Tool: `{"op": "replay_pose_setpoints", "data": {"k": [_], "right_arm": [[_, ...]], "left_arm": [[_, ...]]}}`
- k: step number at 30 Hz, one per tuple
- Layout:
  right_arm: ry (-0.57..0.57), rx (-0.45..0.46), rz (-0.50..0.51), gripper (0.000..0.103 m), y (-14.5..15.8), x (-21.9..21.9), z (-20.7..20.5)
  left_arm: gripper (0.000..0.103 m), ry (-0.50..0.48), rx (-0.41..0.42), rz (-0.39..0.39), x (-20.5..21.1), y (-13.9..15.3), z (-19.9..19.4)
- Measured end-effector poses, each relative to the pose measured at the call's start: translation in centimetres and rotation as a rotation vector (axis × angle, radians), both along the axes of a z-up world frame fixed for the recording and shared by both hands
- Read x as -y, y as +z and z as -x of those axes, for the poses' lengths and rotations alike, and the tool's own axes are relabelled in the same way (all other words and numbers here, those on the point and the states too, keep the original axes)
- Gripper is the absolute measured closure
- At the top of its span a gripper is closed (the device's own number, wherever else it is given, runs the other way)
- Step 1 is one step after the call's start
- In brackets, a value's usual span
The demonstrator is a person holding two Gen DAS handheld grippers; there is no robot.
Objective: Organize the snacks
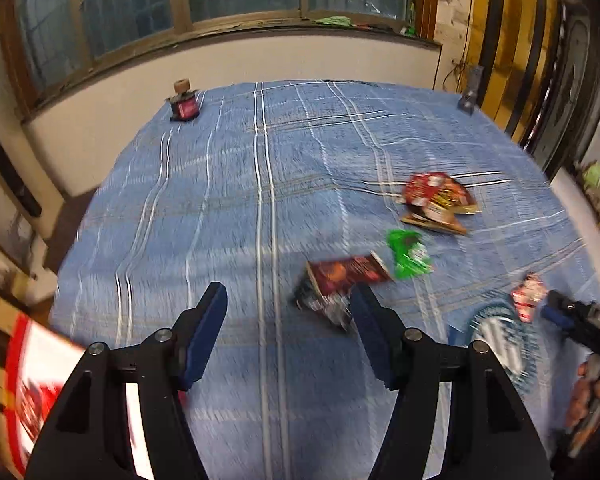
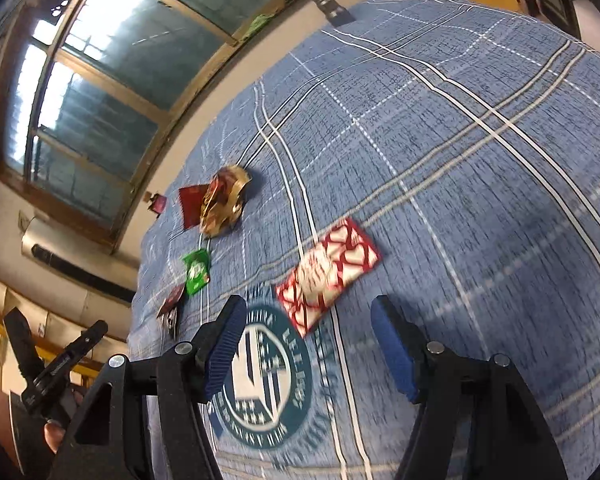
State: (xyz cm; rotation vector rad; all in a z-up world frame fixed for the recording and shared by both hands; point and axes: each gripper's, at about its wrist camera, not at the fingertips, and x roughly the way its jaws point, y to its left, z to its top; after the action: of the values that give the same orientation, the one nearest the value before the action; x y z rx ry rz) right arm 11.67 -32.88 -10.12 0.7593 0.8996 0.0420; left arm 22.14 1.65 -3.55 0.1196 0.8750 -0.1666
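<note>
I hold both tongs over a surface covered with a blue plaid cloth [image 2: 480, 168]; it may be a bed or a desk, I cannot tell which. The left tongs [image 1: 288, 308] stand with the jaws wide apart and nothing between them. The right tongs [image 2: 308, 320] are also spread and empty.

The snacks lie loose and scattered, so I judge that the organizing is hardly begun. A red and white packet with a heart pattern [image 2: 328, 276] lies flat just ahead of the right tongs, beside the round green emblem [image 2: 264, 384] printed on the cloth. It is the nearest target for this side. A dark red packet [image 1: 348, 272] lies just ahead of the right finger of the left tongs, with a darker wrapper [image 1: 324, 306] touching it below. A small green packet [image 1: 408, 254] is beside it. Farther away a heap of red and gold packets [image 1: 436, 202] lies together, perhaps the place for gathering.

Near the far edge stands a small red container [image 1: 185, 106], well apart from all the snacks. Nothing blocks the way to the packets. The thin flat wrappers on soft cloth could slip from the pads, in my opinion. Both pictures are blurred.
</note>
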Motion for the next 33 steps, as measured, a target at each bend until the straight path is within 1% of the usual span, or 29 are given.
{"op": "replay_pose_setpoints", "data": {"k": [1,3,5,8,10,11,12,14,16,19,21,23,24,27,30,31,33], "right_arm": [[-0.003,-0.009,0.006,0.035,0.0,-0.2,-0.8],[-0.002,-0.017,0.030,0.035,0.1,-0.8,-1.8],[-0.007,-0.031,0.099,0.036,0.4,-1.7,-2.9],[0.005,-0.045,0.259,0.038,0.6,-3.5,-4.5],[0.034,-0.057,0.406,0.042,0.6,-5.3,-5.3],[0.046,-0.062,0.465,0.046,0.5,-5.9,-5.4],[0.058,-0.066,0.518,0.052,0.4,-6.4,-5.5],[0.088,-0.072,0.631,0.059,0.2,-7.4,-5.5],[0.116,-0.063,0.704,0.061,0.0,-8.2,-5.3],[0.129,-0.059,0.702,0.061,-0.1,-8.0,-5.2],[0.135,-0.053,0.690,0.061,-0.1,-7.8,-5.1],[0.139,-0.050,0.699,0.061,-0.1,-7.9,-5.1],[0.138,-0.049,0.698,0.060,-0.2,-8.0,-5.4],[0.139,-0.040,0.678,0.060,0.0,-7.7,-4.9],[0.144,-0.035,0.674,0.060,0.0,-7.7,-4.8],[0.149,-0.036,0.679,0.060,0.0,-7.7,-4.8],[0.150,-0.036,0.677,0.060,0.0,-7.6,-4.8]], "left_arm": [[0.040,-0.003,-0.005,-0.022,0.0,-0.3,-1.0],[0.040,-0.009,-0.027,-0.033,-0.2,-1.0,-2.5],[0.040,-0.004,-0.047,-0.038,-0.5,-1.5,-3.7],[0.040,0.003,-0.070,-0.024,-0.5,-2.2,-5.1],[0.040,0.005,-0.086,0.007,-0.3,-2.6,-5.7],[0.040,0.005,-0.096,0.021,0.0,-2.9,-5.9],[0.040,0.006,-0.100,0.017,0.3,-3.1,-6.1],[0.040,-0.008,-0.105,-0.003,1.1,-3.7,-6.3],[0.040,-0.028,-0.109,-0.019,1.9,-4.2,-6.5],[0.040,-0.054,-0.111,-0.047,3.0,-4.8,-6.6],[0.040,-0.049,-0.098,-0.075,3.7,-4.9,-6.9],[0.040,-0.042,-0.089,-0.074,4.1,-5.0,-7.5],[0.040,-0.034,-0.093,-0.066,4.3,-5.1,-7.9],[0.040,-0.017,-0.150,-0.056,5.1,-6.7,-8.6],[0.040,-0.039,-0.187,-0.028,5.8,-8.1,-7.4],[0.040,-0.044,-0.167,-0.017,5.8,-8.1,-6.4],[0.039,-0.063,-0.182,-0.017,6.0,-8.3,-5.1]]}}
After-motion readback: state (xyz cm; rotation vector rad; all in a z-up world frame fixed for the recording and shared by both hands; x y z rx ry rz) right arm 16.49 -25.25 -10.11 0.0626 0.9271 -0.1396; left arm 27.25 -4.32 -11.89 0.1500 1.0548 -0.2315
